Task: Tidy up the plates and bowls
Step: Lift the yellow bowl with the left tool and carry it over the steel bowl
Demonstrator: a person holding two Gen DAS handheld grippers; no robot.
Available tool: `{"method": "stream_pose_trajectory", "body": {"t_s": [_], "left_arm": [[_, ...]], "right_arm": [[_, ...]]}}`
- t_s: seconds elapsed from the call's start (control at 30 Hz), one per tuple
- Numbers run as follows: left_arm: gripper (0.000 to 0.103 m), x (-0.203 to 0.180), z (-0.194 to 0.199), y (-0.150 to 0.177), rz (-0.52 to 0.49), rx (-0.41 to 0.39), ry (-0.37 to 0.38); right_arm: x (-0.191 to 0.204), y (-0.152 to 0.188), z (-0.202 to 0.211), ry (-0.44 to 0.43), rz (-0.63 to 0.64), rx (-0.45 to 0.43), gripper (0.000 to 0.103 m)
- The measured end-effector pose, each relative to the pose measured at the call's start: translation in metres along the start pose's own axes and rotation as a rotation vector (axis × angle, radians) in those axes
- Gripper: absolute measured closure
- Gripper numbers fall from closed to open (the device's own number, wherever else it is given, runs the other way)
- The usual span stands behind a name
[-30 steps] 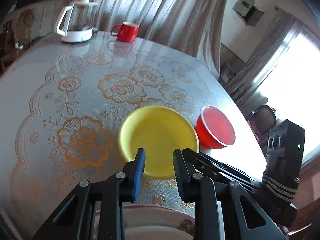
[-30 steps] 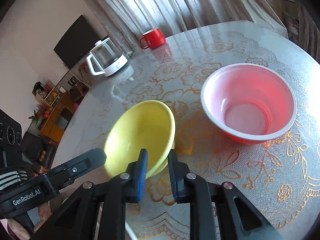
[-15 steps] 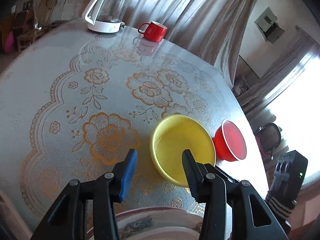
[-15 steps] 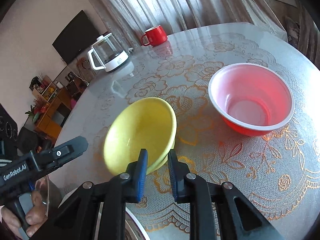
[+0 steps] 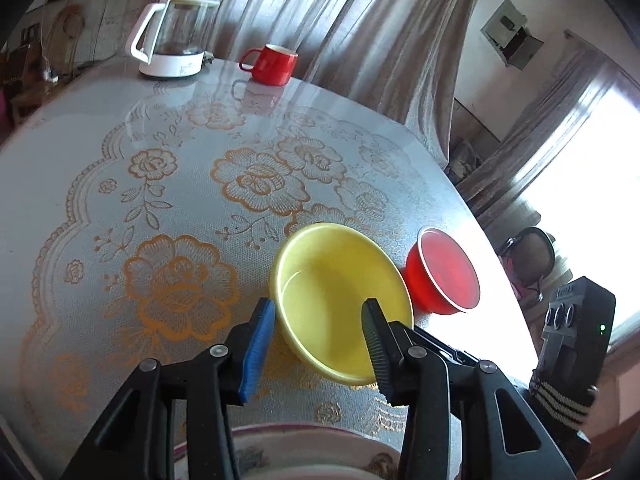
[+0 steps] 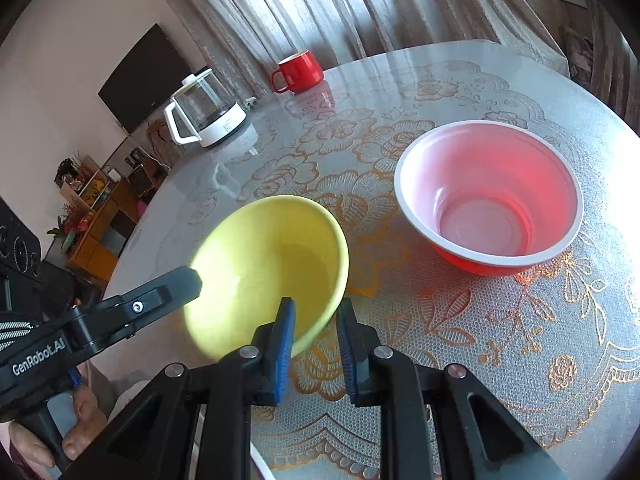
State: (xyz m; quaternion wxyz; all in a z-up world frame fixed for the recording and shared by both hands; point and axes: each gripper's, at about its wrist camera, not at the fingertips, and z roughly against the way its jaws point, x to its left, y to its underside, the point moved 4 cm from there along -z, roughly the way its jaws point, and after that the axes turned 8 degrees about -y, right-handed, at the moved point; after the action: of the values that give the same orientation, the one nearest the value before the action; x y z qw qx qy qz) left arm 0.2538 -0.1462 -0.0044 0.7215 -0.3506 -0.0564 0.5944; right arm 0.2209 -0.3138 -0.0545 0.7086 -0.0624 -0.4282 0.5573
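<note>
Yellow bowl [image 6: 272,264] is pinched tilted at its rim by right gripper [image 6: 314,344]; slipping is risked. Left gripper [image 5: 316,344] is closing, not yet gripping.

Yellow bowl [image 6: 272,256]: smooth, glossy, opaque, ceramic-like; red bowl [image 6: 488,200]: thin, shiny, translucent plastic with a white rim. Table [image 5: 80,184]: glossy clear cover over lace-patterned cloth with gold flowers; kettle [image 5: 174,36]: clear glass body with white plastic handle and base; mug [image 5: 272,64]: glossy red glaze. Gripper fingers [image 6: 280,354]: matt black plastic with ribbed blue pads and metal screws; curtains [image 5: 360,32]: sheer grey fabric.
</note>
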Motion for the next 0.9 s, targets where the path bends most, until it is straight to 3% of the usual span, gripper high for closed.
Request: {"method": "stream_pose_trajectory", "body": {"t_s": [0.1, 0.27, 0.4, 0.57, 0.9], "left_arm": [[0.059, -0.001, 0.026, 0.005, 0.001, -0.042, 0.037], [0.058, 0.003, 0.044, 0.007, -0.026, -0.086, -0.016], [0.055, 0.03, 0.034, 0.0, 0.047, -0.06, -0.06], [0.052, 0.046, 0.01, -0.002, 0.127, 0.009, -0.048], [0.053, 0.018, -0.009, -0.004, 0.039, 0.003, -0.032]], "right_arm": [[0.013, 0.002, 0.007, -0.033, 0.016, -0.01, 0.084], [0.046, 0.006, 0.012, -0.047, 0.097, -0.012, 0.084], [0.039, 0.015, -0.003, -0.003, 0.064, 0.038, 0.084], [0.026, 0.02, -0.004, 0.013, 0.039, 0.042, 0.084], [0.022, 0.013, -0.007, 0.015, 0.056, 0.037, 0.084]]}}
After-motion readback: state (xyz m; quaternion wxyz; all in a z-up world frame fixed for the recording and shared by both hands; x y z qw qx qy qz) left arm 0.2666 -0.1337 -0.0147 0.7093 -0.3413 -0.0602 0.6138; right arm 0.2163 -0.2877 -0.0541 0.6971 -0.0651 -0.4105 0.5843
